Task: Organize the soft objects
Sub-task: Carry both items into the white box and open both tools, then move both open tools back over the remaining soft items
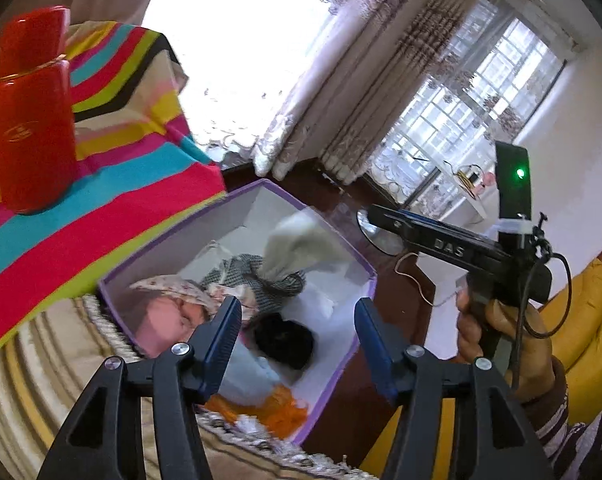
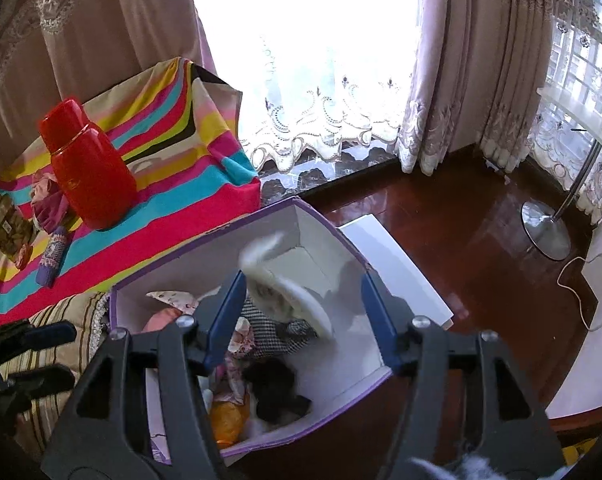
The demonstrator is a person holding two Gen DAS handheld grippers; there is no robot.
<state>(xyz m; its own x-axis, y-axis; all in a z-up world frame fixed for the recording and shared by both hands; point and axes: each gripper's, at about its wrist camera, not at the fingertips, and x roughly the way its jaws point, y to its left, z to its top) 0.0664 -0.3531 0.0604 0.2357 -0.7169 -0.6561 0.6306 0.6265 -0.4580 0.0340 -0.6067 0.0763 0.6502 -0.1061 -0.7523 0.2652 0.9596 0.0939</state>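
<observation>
Dark wood floor (image 2: pixel 453 216), curtained window (image 2: pixel 309 40) behind. Purple box (image 1: pixel 357 256) open beside striped cloth (image 1: pixel 101 216). Left gripper (image 1: pixel 297 320) and right gripper (image 2: pixel 303 300) both parted over box, jaws gripping nothing. Pale cloth (image 2: pixel 285 292) blurred above box contents, apparently dropping in. Keep jaws clear until cloth settles; tuck loose ends inside rim. One box, one red flask (image 2: pixel 87 168), several soft items inside, count unclear.

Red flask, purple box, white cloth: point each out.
Red flask (image 2: pixel 89 176), right wrist view, mid body.
Purple box (image 1: pixel 173 240), left wrist view, upper-left rim.
White cloth (image 2: pixel 289 296), right wrist view, blurred middle, above the box.
</observation>
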